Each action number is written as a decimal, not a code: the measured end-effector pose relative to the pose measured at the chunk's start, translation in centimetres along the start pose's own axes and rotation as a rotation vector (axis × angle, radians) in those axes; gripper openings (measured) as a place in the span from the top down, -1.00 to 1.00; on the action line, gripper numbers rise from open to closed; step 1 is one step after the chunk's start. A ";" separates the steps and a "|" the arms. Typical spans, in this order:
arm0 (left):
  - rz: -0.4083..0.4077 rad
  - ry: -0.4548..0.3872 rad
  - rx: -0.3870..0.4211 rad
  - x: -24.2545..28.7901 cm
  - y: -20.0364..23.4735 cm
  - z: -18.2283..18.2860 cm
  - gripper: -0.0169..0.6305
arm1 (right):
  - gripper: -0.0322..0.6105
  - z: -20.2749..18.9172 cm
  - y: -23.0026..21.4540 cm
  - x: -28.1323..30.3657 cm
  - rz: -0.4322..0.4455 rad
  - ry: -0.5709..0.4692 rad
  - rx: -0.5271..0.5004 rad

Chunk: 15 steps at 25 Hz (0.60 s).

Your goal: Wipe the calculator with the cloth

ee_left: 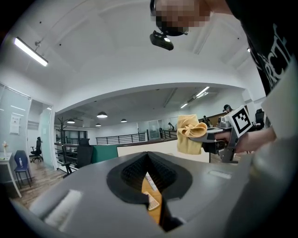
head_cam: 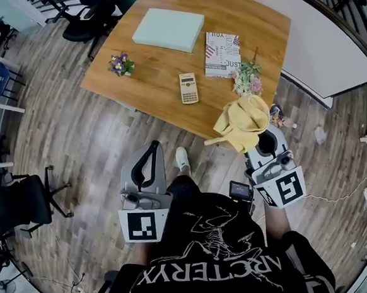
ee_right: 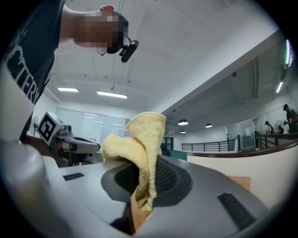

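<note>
1. Calculator lies flat on the wooden table, near the edge closest to the person. Nothing touches it.
2. Right gripper: jaws clamped on the yellow cloth. The cloth hangs bunched in the air, to the right of the calculator and nearer the person, apart from it.
3. Left gripper: jaws closed tip to tip, nothing between them. It is held over the floor, well apart from the calculator, on the person's side.
4. Beyond the calculator: pale green box. Beyond and right: magazine.
5. Left of the calculator: purple flowers. Right of it: pink-white flowers.
</note>
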<state>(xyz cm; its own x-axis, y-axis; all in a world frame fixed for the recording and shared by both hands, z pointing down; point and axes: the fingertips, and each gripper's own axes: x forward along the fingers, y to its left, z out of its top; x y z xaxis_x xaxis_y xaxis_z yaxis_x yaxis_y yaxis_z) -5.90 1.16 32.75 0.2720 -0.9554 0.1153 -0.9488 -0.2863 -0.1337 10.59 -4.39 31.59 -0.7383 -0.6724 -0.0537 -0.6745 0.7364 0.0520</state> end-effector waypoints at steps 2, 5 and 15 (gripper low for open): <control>-0.025 0.009 0.028 3.0 3.3 0.0 0.91 | 0.72 -0.1 -1.4 4.3 -0.015 0.012 -0.011; -0.064 0.025 0.018 7.4 7.4 -0.7 0.91 | 0.72 -0.8 -3.4 9.9 -0.041 0.037 -0.015; -0.133 0.079 0.013 14.7 13.1 -2.0 0.91 | 0.72 -4.2 -7.3 19.6 -0.059 0.144 -0.070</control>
<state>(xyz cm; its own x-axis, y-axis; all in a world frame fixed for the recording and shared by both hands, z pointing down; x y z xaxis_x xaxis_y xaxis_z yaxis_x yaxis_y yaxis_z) -14.67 -16.48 34.67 0.3807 -0.9005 0.2102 -0.9031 -0.4109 -0.1246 1.00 -23.22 34.35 -0.6873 -0.7214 0.0845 -0.7113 0.6921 0.1227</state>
